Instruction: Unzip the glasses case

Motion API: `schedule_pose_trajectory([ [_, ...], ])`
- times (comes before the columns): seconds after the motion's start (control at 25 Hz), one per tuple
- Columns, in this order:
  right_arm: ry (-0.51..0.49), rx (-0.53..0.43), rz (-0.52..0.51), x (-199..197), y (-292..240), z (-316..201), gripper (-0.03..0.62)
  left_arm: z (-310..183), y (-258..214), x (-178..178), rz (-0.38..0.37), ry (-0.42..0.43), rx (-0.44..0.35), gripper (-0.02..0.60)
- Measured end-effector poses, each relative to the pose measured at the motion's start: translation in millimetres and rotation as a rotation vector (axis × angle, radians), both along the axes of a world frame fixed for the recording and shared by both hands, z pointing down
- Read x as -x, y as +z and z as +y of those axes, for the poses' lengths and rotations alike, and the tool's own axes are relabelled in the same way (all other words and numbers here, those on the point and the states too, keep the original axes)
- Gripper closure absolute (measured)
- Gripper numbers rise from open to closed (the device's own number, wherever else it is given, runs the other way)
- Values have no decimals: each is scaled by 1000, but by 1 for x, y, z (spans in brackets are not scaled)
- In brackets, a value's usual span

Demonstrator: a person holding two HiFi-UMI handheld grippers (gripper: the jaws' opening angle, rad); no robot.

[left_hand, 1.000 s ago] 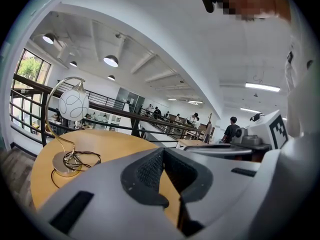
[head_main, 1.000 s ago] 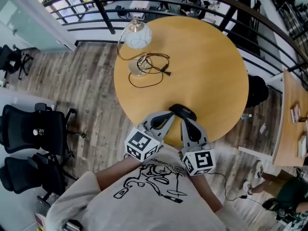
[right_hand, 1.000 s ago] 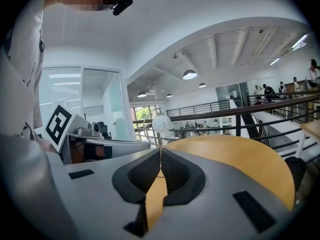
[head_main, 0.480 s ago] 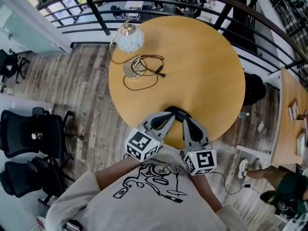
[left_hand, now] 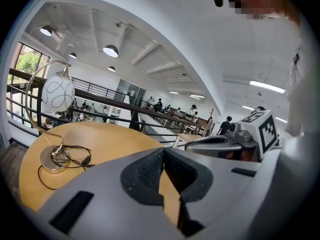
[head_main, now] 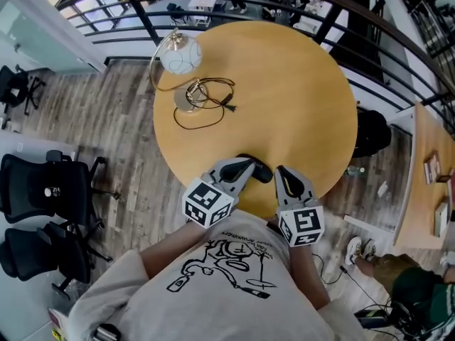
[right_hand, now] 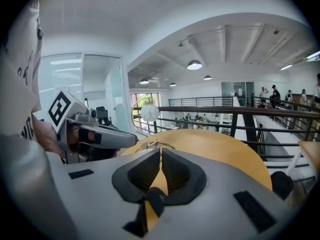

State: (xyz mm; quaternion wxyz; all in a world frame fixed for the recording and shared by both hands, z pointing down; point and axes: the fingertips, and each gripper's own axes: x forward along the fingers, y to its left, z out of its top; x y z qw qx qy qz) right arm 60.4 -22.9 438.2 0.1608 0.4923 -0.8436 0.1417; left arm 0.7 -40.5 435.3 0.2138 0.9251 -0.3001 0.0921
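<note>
The black glasses case (head_main: 257, 169) lies near the front edge of the round wooden table (head_main: 284, 84). My left gripper (head_main: 247, 166) is shut, its tip right at the case's left end; whether it touches the case I cannot tell. In the left gripper view its pads (left_hand: 150, 171) meet with only the tabletop showing between them. My right gripper (head_main: 283, 172) is shut too and stands apart, to the right of the case. In the right gripper view its pads (right_hand: 172, 171) are closed with nothing between them, and the left gripper (right_hand: 132, 134) points in from the left.
A globe lamp (head_main: 179, 57) with a coiled black cable (head_main: 206, 94) stands at the table's far left. A black railing (head_main: 384, 27) curves behind the table. Office chairs (head_main: 50, 190) stand on the wooden floor at the left, a second table (head_main: 426, 183) at the right.
The right gripper has moved right, off the case, so the gap between the two grippers is wider. The left gripper has shifted slightly and stays at the case's left end.
</note>
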Motion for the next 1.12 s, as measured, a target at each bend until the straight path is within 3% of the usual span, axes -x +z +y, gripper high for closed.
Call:
schedule_pose_trajectory([
  [0.28,-188,178,72,7,72,0,541,5,46,-6,-46,6,109,572],
  [0.4,-251,257,123,12,111,2,459,10,69,-4,-75,7,152,572],
  [0.64,-355,381,231,21,189,1,389,11,106,-2,-106,12,217,572],
  [0.84,-426,496,320,26,243,2,308,12,125,2,-106,8,274,572],
  [1.12,-477,580,415,29,290,4,267,14,146,10,-120,2,317,572],
])
